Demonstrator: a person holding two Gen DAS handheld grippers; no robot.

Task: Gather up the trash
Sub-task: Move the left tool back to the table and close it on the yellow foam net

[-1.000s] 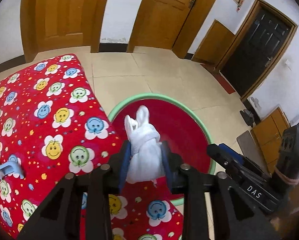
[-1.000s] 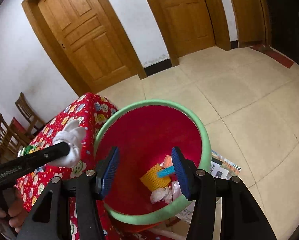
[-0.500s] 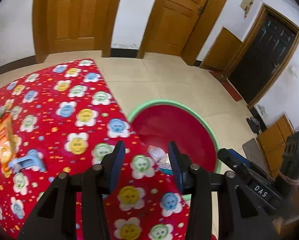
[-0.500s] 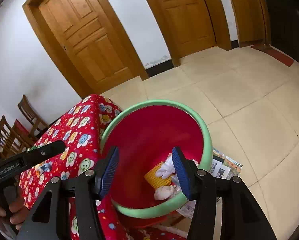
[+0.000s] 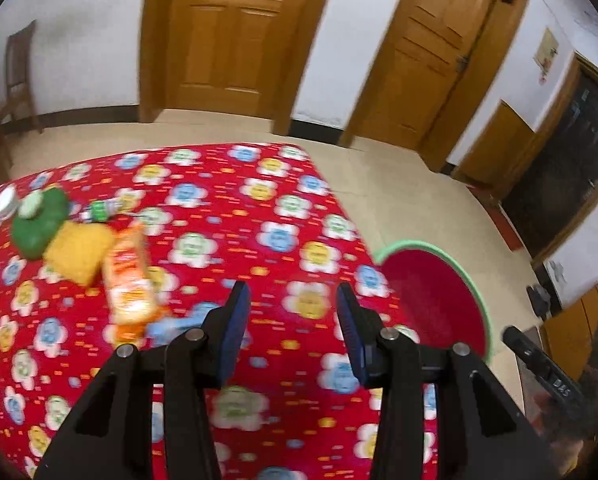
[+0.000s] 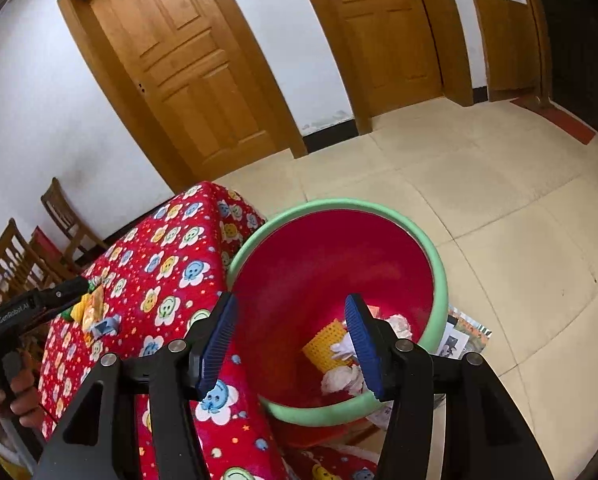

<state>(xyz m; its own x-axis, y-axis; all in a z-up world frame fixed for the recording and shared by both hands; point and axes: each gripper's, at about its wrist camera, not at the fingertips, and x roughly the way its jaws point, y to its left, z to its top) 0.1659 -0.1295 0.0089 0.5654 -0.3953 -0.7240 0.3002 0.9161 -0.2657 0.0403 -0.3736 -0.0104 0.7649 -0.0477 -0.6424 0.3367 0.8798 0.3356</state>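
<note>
Left hand-held gripper [image 5: 291,322] is over the table [image 5: 227,216], jaws apart and empty. Right hand-held gripper [image 6: 289,344] is above the red bin [image 6: 439,276], jaws apart, empty. Crumpled white paper [image 6: 341,380] lies inside the bin; an orange packet [image 5: 129,280] lies on the table.

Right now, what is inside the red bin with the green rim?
The red bin holds crumpled white tissue and a yellow perforated piece. The right gripper's finger covers part of the pile.
</note>
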